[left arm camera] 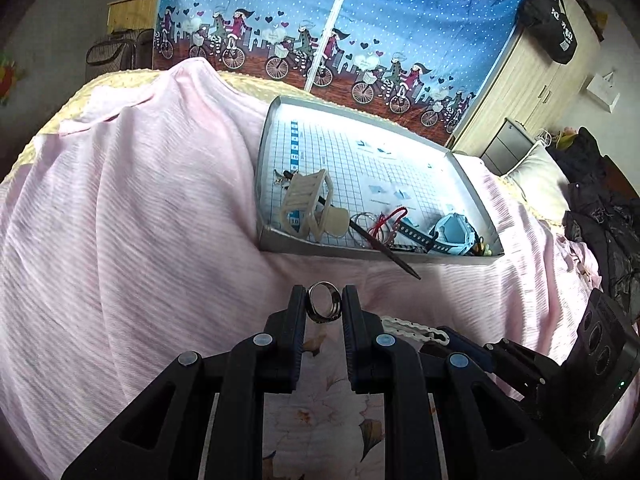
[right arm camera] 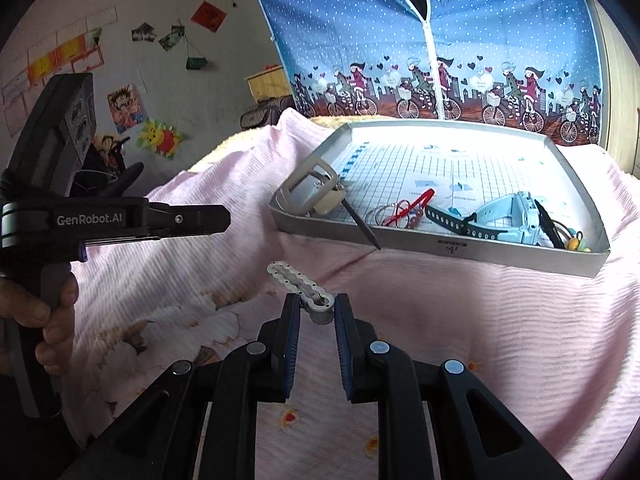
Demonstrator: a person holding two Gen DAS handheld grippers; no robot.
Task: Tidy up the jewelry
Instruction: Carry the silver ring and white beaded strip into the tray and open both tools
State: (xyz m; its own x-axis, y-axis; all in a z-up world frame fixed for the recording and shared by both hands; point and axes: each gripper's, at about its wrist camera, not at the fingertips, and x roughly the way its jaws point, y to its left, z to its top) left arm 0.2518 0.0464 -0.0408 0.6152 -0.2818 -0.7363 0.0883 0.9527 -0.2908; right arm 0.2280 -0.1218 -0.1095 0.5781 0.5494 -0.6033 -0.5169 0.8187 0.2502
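Observation:
My left gripper (left arm camera: 323,307) is shut on a dark metal ring (left arm camera: 324,307), held upright above the pink blanket (left arm camera: 140,220). A white chain-link bracelet (right arm camera: 298,286) lies on the blanket, and my right gripper (right arm camera: 318,306) is shut on its near end. That bracelet (left arm camera: 414,329) also shows in the left wrist view, beside the right gripper's fingers (left arm camera: 460,340). Beyond stands a shallow grey tray (left arm camera: 360,250) (right arm camera: 440,246). It holds a beige hair claw (left arm camera: 308,200) (right arm camera: 316,192), thin bangles (right arm camera: 394,212), a light blue watch (left arm camera: 452,232) (right arm camera: 516,216) and a dark hair stick (right arm camera: 362,226).
A hand (right arm camera: 52,308) holds the left gripper (right arm camera: 224,216) at the left of the right wrist view. A blue fabric wardrobe (left arm camera: 360,20) stands behind the bed. A wooden cabinet (left arm camera: 532,80), a pillow (left arm camera: 540,180) and dark clothes (left arm camera: 600,208) are to the right.

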